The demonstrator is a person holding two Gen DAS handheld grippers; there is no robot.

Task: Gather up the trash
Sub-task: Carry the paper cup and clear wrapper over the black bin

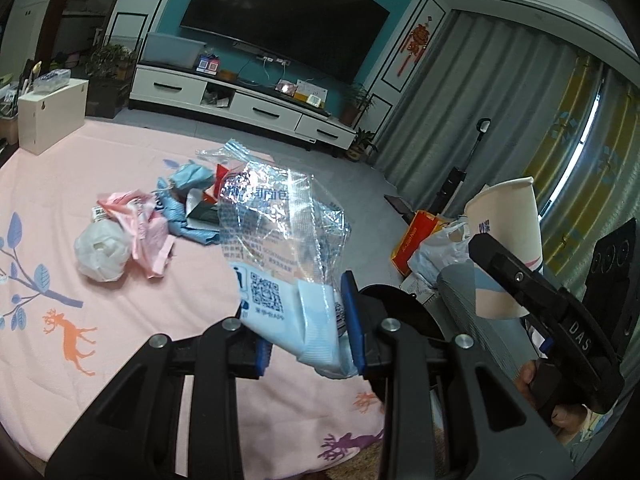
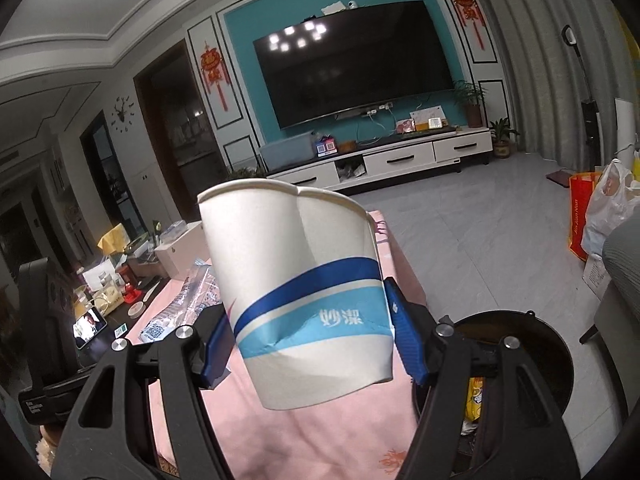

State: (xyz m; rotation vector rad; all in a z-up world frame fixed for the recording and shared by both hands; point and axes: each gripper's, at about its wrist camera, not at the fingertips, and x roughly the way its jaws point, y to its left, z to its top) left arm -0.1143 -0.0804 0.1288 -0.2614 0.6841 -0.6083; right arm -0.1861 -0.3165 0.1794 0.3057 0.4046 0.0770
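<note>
My left gripper (image 1: 308, 338) is shut on the white and blue end of a clear plastic wrapper (image 1: 280, 220) and holds it above the pink tablecloth (image 1: 120, 360). More trash lies in a pile beyond it: a white crumpled ball (image 1: 102, 254), a pink wrapper (image 1: 140, 224) and blue wrappers (image 1: 188, 200). My right gripper (image 2: 312, 344) is shut on a dented white paper cup (image 2: 300, 280) with blue bands, held upright. That cup (image 1: 508, 240) also shows at the right of the left wrist view. A black round bin (image 2: 560, 360) stands below, right of the table's edge.
A white box (image 1: 52, 116) stands at the table's far left, with clutter and a lit phone (image 2: 90, 330) beside it. On the floor to the right are an orange bag (image 2: 578, 216) and a white plastic bag (image 2: 612, 208). A TV cabinet (image 2: 400, 160) lines the far wall.
</note>
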